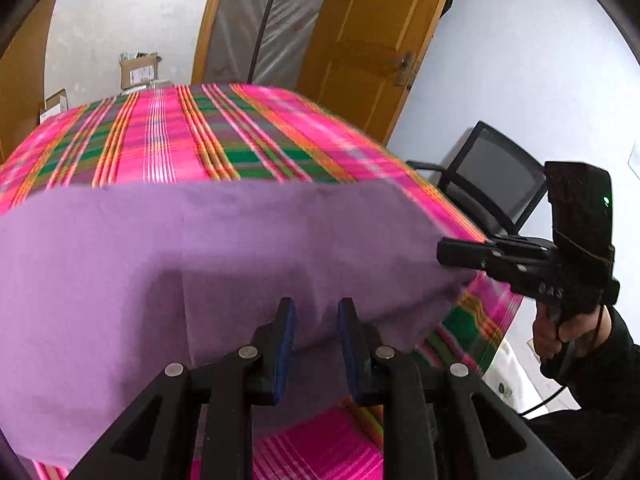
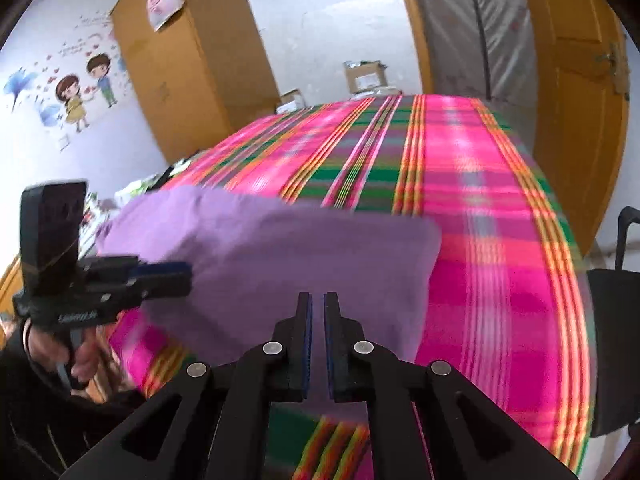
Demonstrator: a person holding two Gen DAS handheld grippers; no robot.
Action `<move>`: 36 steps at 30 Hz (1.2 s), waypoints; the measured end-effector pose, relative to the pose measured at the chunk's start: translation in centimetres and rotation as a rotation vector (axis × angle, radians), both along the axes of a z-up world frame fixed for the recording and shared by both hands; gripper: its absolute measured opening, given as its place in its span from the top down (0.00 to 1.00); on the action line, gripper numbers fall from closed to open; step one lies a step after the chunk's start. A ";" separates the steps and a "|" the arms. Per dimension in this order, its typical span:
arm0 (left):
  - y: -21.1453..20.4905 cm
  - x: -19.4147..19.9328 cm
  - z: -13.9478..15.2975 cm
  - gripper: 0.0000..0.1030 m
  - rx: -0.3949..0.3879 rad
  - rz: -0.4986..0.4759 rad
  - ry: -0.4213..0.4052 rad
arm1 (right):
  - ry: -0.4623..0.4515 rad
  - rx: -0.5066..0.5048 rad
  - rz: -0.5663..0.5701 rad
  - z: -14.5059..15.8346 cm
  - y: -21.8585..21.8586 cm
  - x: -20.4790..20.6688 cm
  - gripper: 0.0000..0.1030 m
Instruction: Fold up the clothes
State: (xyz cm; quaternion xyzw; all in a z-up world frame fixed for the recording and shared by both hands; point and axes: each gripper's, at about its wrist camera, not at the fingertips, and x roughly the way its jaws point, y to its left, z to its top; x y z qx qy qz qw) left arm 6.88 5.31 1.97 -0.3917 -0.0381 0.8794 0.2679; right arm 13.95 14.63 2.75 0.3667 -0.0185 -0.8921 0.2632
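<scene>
While both grippers carry the purple cloth (image 1: pixel 200 260) over the plaid table cover (image 1: pixel 168 136), left gripper (image 1: pixel 317 312) pinches a thick fold btwn its fingers and right gripper (image 2: pixel 316 304) is nearly pressed together on the near edge. Risk: right's bite looks thin, so cloth could slip out w/ any uneven pull, leaving the fold crooked.

Embossed letters "OAS" on right gripper (image 1: pixel 460 256) body; other lettering too blurred.
</scene>
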 end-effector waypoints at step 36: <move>-3.9 0.7 0.7 0.78 0.048 0.127 0.036 | -0.002 -0.046 -0.138 0.9 1.5 -4.1 0.92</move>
